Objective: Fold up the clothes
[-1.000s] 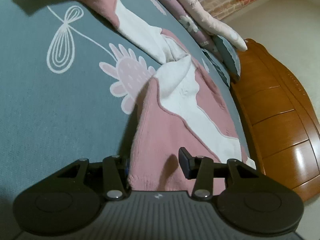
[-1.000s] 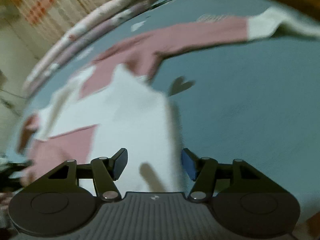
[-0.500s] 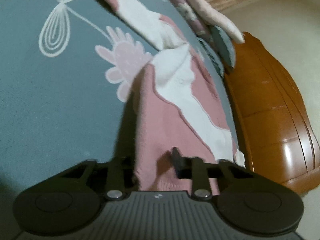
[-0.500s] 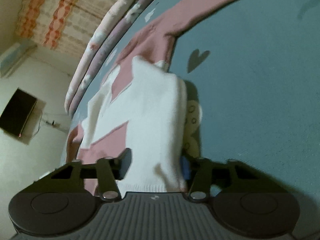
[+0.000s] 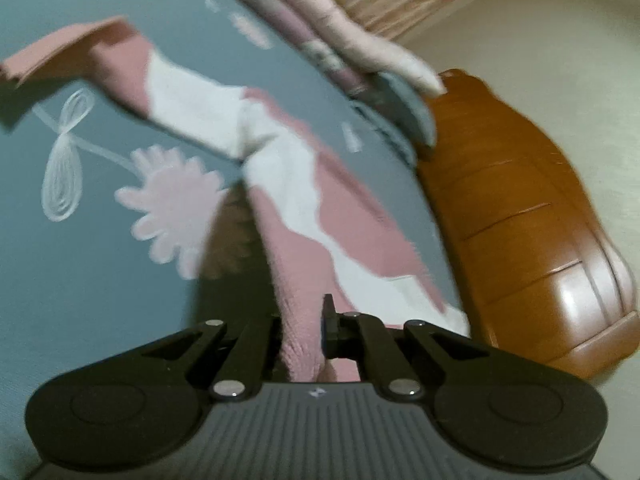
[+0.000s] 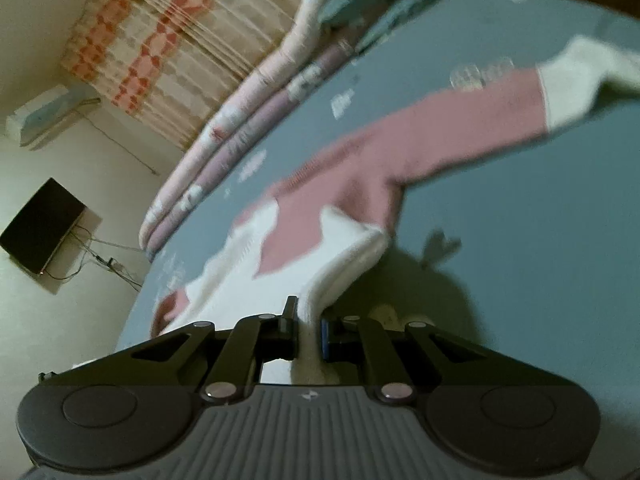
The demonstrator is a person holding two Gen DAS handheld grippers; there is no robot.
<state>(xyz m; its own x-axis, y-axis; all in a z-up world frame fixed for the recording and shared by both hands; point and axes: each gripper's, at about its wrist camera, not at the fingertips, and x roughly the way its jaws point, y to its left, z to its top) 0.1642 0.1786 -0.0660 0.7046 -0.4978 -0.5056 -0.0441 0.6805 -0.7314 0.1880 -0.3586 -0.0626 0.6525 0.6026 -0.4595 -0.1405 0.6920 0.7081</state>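
A pink and white knit sweater lies spread on a grey-blue bedsheet. My left gripper is shut on the pink hem of the sweater and lifts that corner off the bed. One sleeve stretches away to the far left. In the right wrist view my right gripper is shut on the white hem of the sweater and holds it raised above the sheet. The other sleeve reaches to the far right, with a white cuff.
Folded pink and purple quilts lie along the far side of the bed. A wooden footboard stands at the right. In the right wrist view a curtain and a dark wall-mounted screen are at the left.
Both grippers went from open around the hem to shut on it, then lifted it. The sweater's lower edge has risen off the sheet and casts a shadow beneath.
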